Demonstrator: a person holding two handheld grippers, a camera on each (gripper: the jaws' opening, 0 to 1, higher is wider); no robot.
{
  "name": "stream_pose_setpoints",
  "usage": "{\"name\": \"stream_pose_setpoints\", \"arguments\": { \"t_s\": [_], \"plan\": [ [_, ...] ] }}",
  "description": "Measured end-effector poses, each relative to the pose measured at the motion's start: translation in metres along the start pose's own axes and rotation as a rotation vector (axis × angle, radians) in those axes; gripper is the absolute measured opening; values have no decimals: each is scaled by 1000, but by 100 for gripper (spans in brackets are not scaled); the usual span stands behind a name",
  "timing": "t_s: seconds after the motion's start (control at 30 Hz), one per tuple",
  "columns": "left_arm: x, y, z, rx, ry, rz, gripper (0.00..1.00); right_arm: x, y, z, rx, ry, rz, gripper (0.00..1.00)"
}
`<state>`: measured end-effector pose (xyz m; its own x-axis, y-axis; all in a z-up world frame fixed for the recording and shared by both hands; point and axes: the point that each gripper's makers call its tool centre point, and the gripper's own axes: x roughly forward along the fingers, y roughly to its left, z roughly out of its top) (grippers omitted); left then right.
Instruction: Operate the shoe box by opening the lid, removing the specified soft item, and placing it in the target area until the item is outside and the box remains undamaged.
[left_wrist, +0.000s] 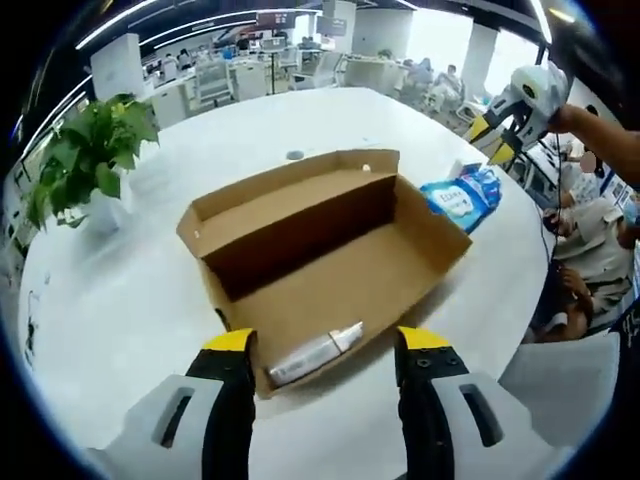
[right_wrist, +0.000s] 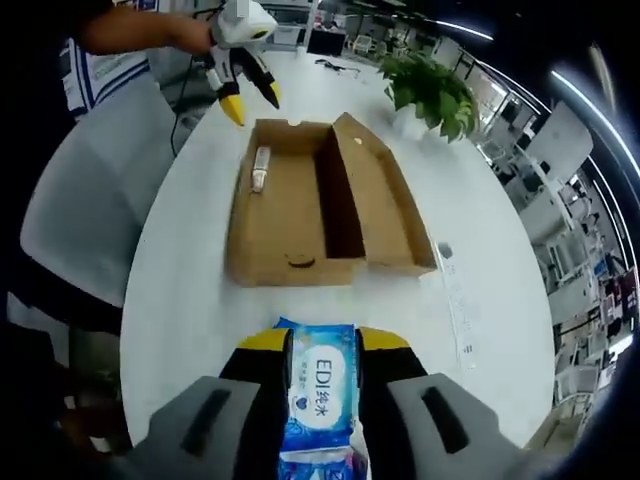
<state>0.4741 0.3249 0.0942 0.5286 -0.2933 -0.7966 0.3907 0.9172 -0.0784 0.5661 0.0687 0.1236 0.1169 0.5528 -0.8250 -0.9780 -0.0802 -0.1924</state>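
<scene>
The shoe box (left_wrist: 320, 265) lies open in the middle of the left gripper view, on a white round table (left_wrist: 130, 300), its lid (left_wrist: 290, 190) folded back and standing along the far side. It is plain brown cardboard, and its walls and corners look sound. Inside, against the near wall at the lower centre of the frame, lies a single white tube (left_wrist: 315, 355) on its side; the rest of the floor is bare cardboard. In the right gripper view the same box (right_wrist: 300, 210) sits in the upper middle, with the tube (right_wrist: 260, 168) against its far end.

The soft item, a blue pack of wipes (right_wrist: 322, 400), is outside the box. It fills the bottom centre of the right gripper view, a crinkled blue wrapper with a white label panel and printed letters. The right gripper (right_wrist: 322, 345) has its yellow-tipped jaws closed against both sides of the pack, holding it. In the left gripper view the pack (left_wrist: 462, 195) appears at the right of the frame, just beside the box's right end; whether it rests on the table or is held just above it I can't quite tell.

The left gripper (left_wrist: 325, 345) hangs at the near wall of the box, jaws spread wide and holding nothing. A potted plant (left_wrist: 85, 160) stands at the upper left.
</scene>
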Motion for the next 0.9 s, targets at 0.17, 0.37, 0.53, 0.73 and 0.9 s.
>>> {"name": "stream_pose_setpoints", "arguments": {
  "t_s": [0.17, 0.37, 0.53, 0.73, 0.9],
  "plan": [
    [-8, 10, -8, 13, -1, -8, 57, 25, 14, 43, -28, -31, 37, 21],
    [-12, 13, -18, 31, 2, -16, 57, 58, 27, 81, -59, -56, 91, 21],
    [-12, 16, -27, 39, 6, -25, 57, 80, 37, 103, -80, -74, 128, 20],
    [-11, 20, -32, 32, -12, -43, 57, 112, 46, 121, -92, -73, 192, 20],
    [-9, 27, -37, 30, -12, -45, 57, 146, 49, 132, -82, -70, 259, 20]
  ]
}}
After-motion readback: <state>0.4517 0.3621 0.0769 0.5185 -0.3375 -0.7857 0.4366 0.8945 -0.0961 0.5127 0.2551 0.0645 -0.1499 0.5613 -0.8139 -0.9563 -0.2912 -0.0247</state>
